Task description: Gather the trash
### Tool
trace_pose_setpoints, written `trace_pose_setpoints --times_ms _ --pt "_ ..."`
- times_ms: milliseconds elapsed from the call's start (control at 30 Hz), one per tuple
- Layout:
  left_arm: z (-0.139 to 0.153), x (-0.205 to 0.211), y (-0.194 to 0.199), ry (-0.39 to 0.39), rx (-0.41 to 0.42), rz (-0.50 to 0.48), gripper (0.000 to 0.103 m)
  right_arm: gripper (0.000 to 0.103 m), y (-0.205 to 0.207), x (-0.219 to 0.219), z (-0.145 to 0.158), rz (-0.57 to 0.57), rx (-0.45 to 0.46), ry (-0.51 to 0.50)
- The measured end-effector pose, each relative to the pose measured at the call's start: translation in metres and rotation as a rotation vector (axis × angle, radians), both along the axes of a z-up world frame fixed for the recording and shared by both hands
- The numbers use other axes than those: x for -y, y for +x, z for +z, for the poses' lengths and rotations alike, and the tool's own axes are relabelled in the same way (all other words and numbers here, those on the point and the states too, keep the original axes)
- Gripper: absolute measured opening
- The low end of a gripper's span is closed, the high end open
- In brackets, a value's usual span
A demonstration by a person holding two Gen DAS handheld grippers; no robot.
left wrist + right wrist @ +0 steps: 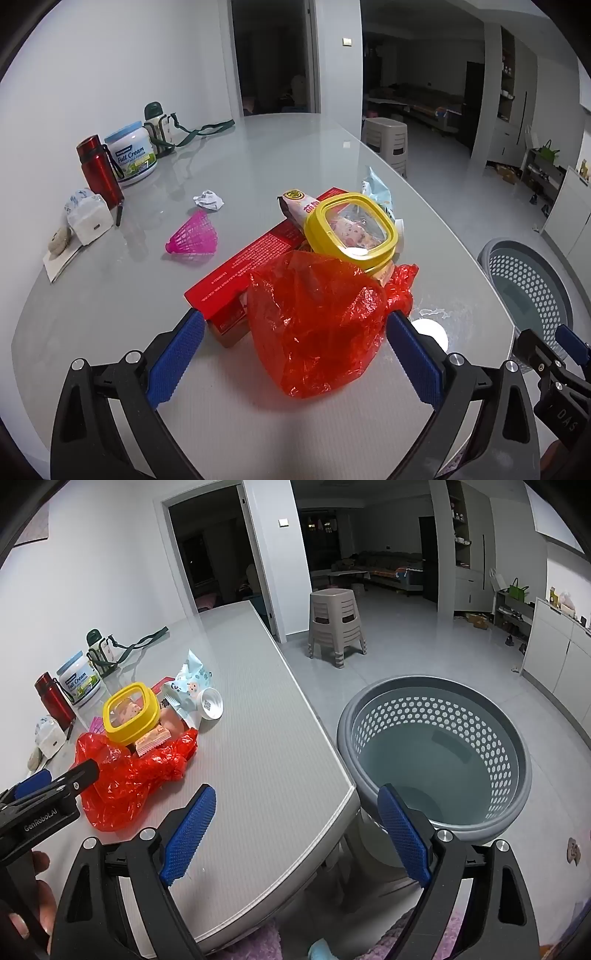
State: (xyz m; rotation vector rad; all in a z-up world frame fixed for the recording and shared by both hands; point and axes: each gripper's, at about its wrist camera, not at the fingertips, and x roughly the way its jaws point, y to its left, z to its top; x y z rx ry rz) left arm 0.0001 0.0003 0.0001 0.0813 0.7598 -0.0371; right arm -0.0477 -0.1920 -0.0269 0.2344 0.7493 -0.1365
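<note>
Straddling red plastic bag (pixel 314 325) on surface (pixel 258 155), left claw (pixel 295 354) gapes wide, empty. Right claw (pixel 295 834) likewise, over surface edge near basket (pixel 436 753). Risk: thin film slips; bag drags yellow-lidded tub (pixel 351 229) down.

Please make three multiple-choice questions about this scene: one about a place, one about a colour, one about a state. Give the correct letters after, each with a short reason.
1. Where does the grey perforated basket stand?
A. on the table
B. on the floor beside the table's edge
C. on the stool

2. What colour is the shuttlecock lying on the table?
A. pink
B. white
C. green

3. How do the left tongs stand toward the red plastic bag?
A. shut on the bag
B. open, with the bag between the pads
C. open, far from the bag

Answers:
1 B: the right wrist view shows it below the table's edge, on the tiles.
2 A: it is bright pink.
3 B: both blue pads stand apart at the bag's sides, not pressing it.
</note>
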Motion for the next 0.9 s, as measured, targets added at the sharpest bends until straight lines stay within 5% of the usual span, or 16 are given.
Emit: trace_pose_setpoints --times_ms 900 --pt "0.003 0.004 -0.011 0.026 0.02 -0.014 0.097 0.085 -0.009 -0.004 0.009 -0.025 -0.003 -0.062"
